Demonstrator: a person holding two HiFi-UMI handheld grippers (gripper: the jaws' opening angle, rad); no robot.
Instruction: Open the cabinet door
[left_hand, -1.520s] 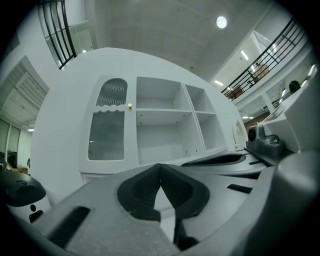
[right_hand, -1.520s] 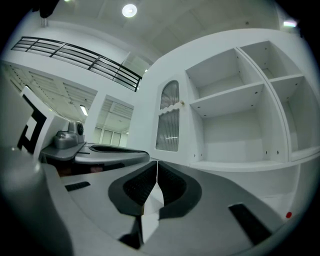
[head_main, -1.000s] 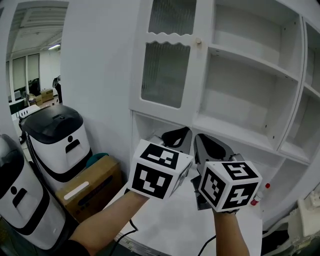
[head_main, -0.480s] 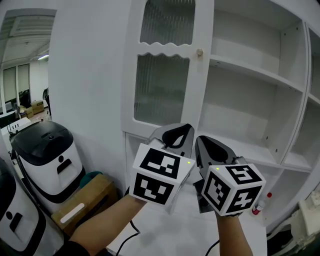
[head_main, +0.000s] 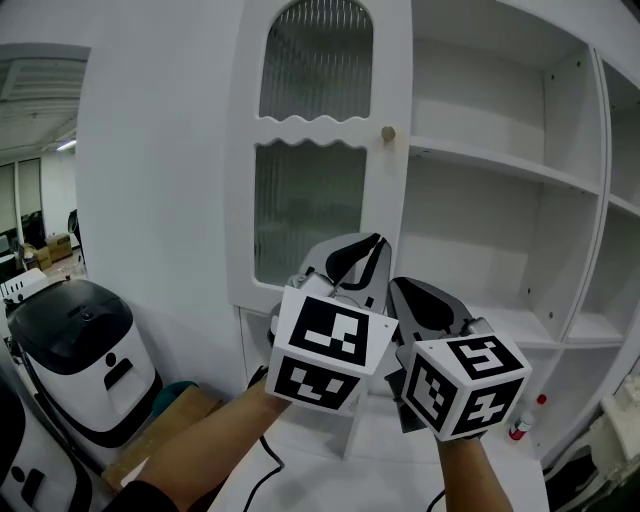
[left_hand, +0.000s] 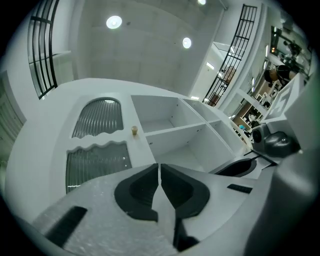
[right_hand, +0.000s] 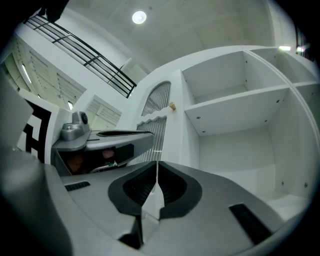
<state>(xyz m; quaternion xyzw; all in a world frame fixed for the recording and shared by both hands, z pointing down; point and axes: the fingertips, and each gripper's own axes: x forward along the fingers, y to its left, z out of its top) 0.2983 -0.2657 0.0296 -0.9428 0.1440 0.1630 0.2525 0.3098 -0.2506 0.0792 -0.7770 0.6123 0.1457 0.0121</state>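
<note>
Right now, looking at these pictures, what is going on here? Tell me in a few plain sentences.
A person holds a gripper in each hand in front of the cabinet door, which has ribbed glass panels and looks closed. The left gripper and the right gripper are both shut and empty, side by side below the knob, touching neither it nor the door. Open shelves stand to the door's right.

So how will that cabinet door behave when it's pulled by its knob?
The cabinet door looks rigid, so it should swing as one piece, probably hinged opposite the knob. Its ribbed panes may be fragile. The knob is small and round, so jaws could slip.
</note>
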